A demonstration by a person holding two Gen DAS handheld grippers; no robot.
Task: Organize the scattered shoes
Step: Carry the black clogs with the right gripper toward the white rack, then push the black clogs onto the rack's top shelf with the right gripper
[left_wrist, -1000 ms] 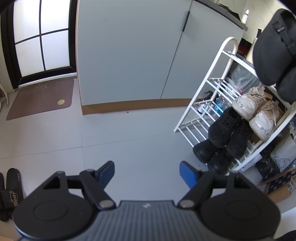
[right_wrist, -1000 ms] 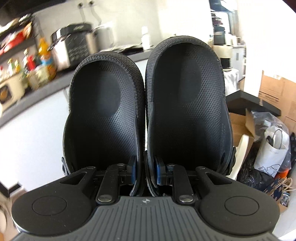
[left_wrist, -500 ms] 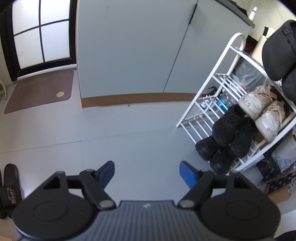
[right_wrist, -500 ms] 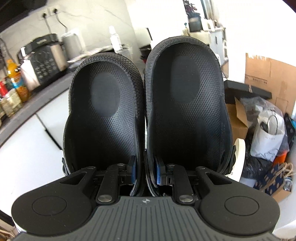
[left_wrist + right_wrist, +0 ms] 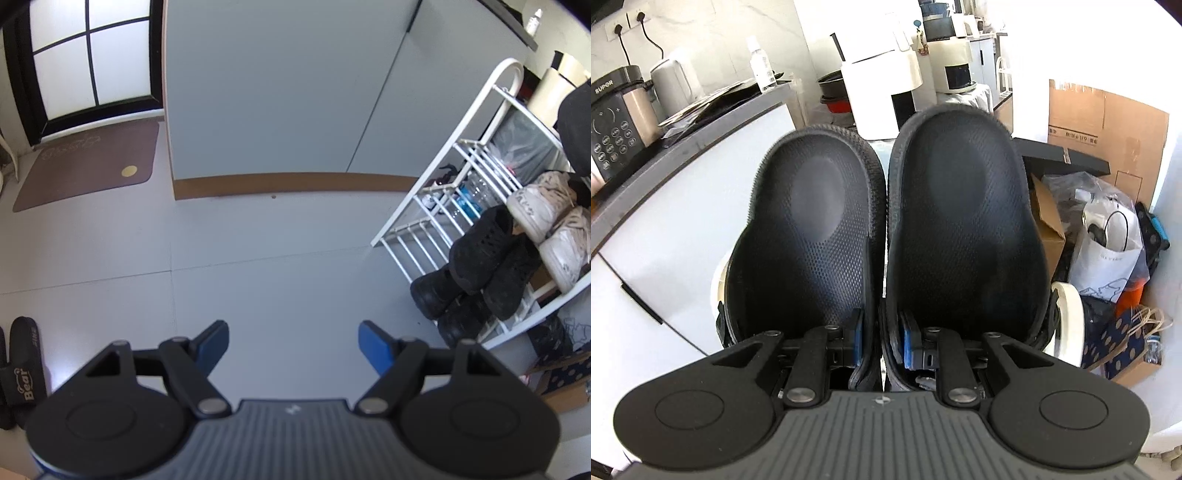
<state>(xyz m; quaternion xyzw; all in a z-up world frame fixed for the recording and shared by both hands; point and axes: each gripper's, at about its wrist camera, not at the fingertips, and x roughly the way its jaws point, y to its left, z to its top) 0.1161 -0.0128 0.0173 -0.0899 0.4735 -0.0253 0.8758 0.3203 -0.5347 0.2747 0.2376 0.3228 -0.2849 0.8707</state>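
Two black clogs pinched together, with the shoe rack waiting nearby

The right gripper (image 5: 881, 343) squeezes the two inner walls of two black clogs (image 5: 964, 229), which sit side by side with bumpy, dotted insides and rounded toes pointing away. The left gripper (image 5: 293, 341) holds nothing, its blue pads (image 5: 373, 345) spread wide over the smooth pale floor (image 5: 258, 280). On the right stands a white wire shoe rack (image 5: 476, 173) with thin bars and a curved top. It holds two fuzzy black boots (image 5: 476, 254), two more black shoes (image 5: 436, 291) below them, and two worn white sneakers (image 5: 535, 206). Black slides (image 5: 24, 369) lie on the floor at the far left, near a brown doormat (image 5: 88, 166).
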